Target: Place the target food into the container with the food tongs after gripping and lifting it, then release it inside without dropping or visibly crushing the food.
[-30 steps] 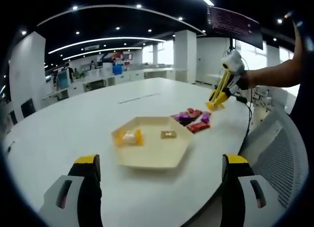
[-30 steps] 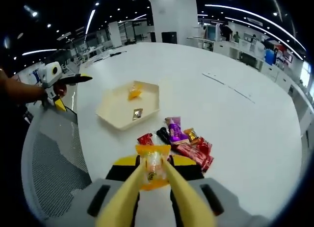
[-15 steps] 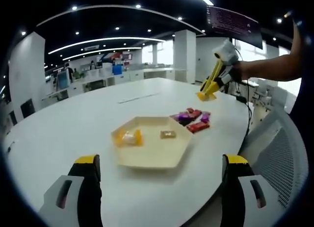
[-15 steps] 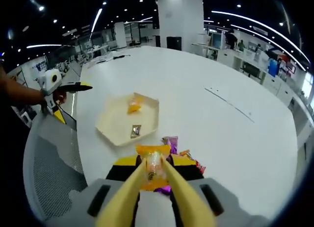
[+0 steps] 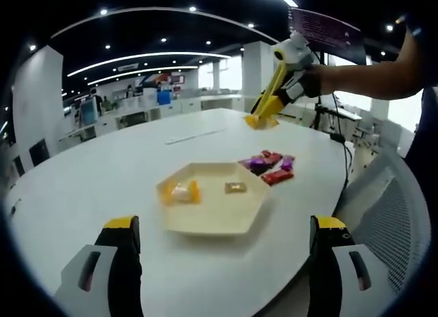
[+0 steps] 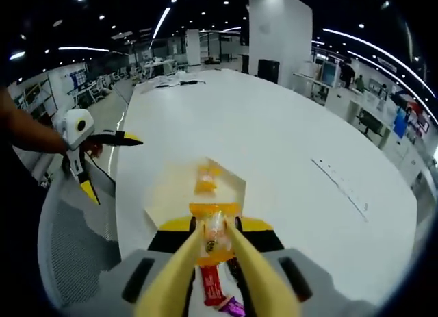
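Two grippers in play. Right gripper (image 6: 214,238) drives a pair of yellow food tongs (image 6: 205,269), closed on an orange-wrapped candy (image 6: 214,229) at the tips. Candy is off the table, held in the air. In the left gripper view the same tongs (image 5: 268,98) hang high above the far side of the white table (image 5: 102,173), a hand (image 5: 304,81) on the gripper body, candy (image 5: 260,120) at the low end, well clear of everything below.

Left gripper (image 5: 222,228): jaws wide apart, nothing between them, low near the table edge. In the right gripper view it sits at the left (image 6: 102,137), beside the table, with a hand on it.

Container = cream hexagonal tray (image 5: 212,218) mid-table. Already inside: one orange-wrapped piece (image 5: 180,191) toward the left, one small brownish piece (image 5: 235,187) toward the right, apart from each other. In the right gripper view the tray (image 6: 229,183) lies just beyond the tong tips with the orange piece (image 6: 207,179) visible.

Loose wrapped snacks (image 5: 269,168), red and purple, piled on the table just past the tray's right side; a couple show under the tongs (image 6: 215,289).

Mesh chair back (image 5: 390,214) at the right, off the table.
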Motion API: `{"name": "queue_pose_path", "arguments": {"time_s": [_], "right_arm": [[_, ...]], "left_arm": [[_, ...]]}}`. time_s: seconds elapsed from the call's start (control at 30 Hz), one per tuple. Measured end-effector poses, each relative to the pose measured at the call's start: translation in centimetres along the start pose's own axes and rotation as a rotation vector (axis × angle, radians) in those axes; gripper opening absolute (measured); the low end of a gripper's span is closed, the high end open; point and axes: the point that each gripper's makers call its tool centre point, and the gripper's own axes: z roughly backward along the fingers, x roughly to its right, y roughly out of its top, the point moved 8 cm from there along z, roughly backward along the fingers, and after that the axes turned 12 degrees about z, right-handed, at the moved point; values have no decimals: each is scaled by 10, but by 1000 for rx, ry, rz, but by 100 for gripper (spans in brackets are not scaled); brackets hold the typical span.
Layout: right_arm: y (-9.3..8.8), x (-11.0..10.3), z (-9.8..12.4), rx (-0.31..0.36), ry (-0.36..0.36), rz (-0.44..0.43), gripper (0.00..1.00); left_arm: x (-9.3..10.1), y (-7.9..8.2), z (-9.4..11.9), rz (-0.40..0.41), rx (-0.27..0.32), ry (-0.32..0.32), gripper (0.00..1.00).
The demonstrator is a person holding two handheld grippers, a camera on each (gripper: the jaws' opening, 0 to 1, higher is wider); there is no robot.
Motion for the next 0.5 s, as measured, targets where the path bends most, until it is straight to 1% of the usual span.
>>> {"name": "queue_pose_path", "arguments": {"time_s": [0.03,0.07,0.27,0.37,0.5], "right_arm": [[6,-1,-5,5,11,3,22],[7,-1,-7,6,16,5,22],[40,-7,-35,16,68,45,22],[51,-11,-45,23,90,59,22],[65,-16,-59,31,107,78,23]], "left_arm": [[0,0,0,-1,1,2,99],[0,0,0,-1,2,2,99],[2,-1,-1,4,-6,-9,98],[3,-2,-1,-3,-16,-15,98],[2,-2,-1,-2,-12,-12,98]]}}
